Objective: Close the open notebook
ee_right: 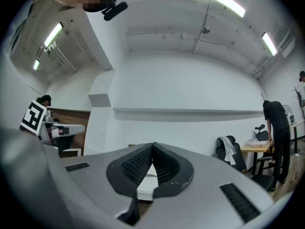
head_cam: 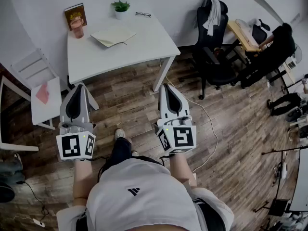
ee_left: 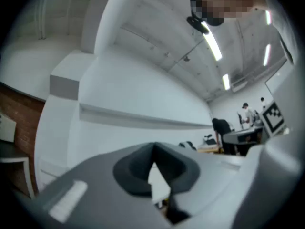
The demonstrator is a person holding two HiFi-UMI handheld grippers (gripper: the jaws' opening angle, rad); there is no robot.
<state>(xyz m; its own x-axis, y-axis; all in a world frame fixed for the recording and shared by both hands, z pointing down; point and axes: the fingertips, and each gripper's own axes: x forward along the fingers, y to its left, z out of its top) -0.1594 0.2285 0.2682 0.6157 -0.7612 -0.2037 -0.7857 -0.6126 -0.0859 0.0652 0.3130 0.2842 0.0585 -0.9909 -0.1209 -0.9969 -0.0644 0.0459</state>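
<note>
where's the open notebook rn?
Head view, upper left: the open notebook lies on the white table, just right of the pink cup and in front of the potted plant.

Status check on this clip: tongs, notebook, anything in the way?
Both shut, empty: left tongs, right tongs. Open notebook on white table, untouched. Nothing blocking.

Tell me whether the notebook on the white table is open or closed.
Open. The notebook lies spread flat on the table, its pale pages facing up with no cover over them.
</note>
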